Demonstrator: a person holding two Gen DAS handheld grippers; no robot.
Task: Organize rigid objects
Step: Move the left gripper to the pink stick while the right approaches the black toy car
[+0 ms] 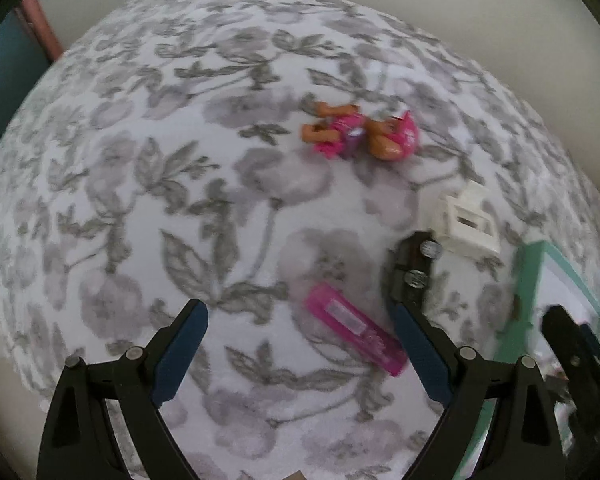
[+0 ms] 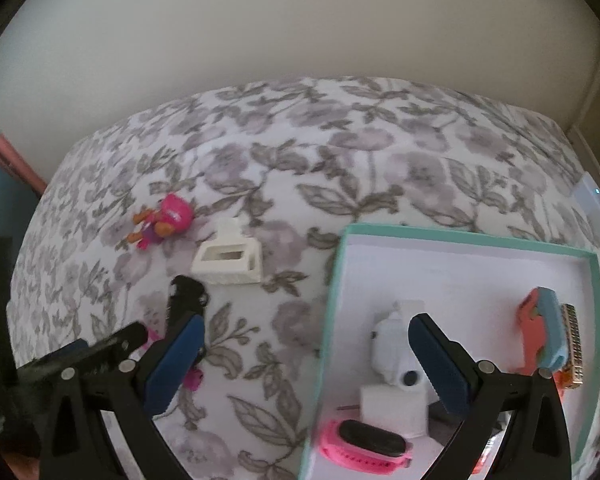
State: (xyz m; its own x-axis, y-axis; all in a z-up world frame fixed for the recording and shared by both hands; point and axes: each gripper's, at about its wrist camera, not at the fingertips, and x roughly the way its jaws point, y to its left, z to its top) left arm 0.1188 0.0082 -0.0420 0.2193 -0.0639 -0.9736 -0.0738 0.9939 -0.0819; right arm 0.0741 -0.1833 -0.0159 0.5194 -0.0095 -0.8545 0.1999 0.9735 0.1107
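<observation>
Roughly half done, judging by what's lying where. Going left to right across the flowery bedspread (image 2: pixel 260 152):

Far left, the pink toy figure (image 2: pixel 162 222) is lying on its side on the bed, well apart from everything else, not yet packed. Just right of it, the white plastic holder (image 2: pixel 230 260) is sitting upright on the fabric, also loose. In front of that, a black tool (image 1: pixel 410 268) with two round silver fittings can be seen, and near it a flat pink case (image 1: pixel 354 330) is lying flat on the bedspread; both are out of the box too. So four things are left, as far as can be made out.

The left gripper (image 1: pixel 300 352) is held wide apart with nothing in it, hovering over the pink case, which looks like the likely next pick.

Further right, the teal-rimmed box (image 2: pixel 460 238) is where stuff has been collected: a white gadget (image 2: pixel 392 354), a white block (image 2: pixel 394 410), a pink watch (image 2: pixel 364 446) and, against the right wall, a coral and blue item (image 2: pixel 542 328) with a harmonica (image 2: pixel 572 340) beside it. The back half of the box is bare, so plenty of room is left.

The right gripper (image 2: pixel 304 364) is spread open too, nothing clamped, held above the box's left rim.
</observation>
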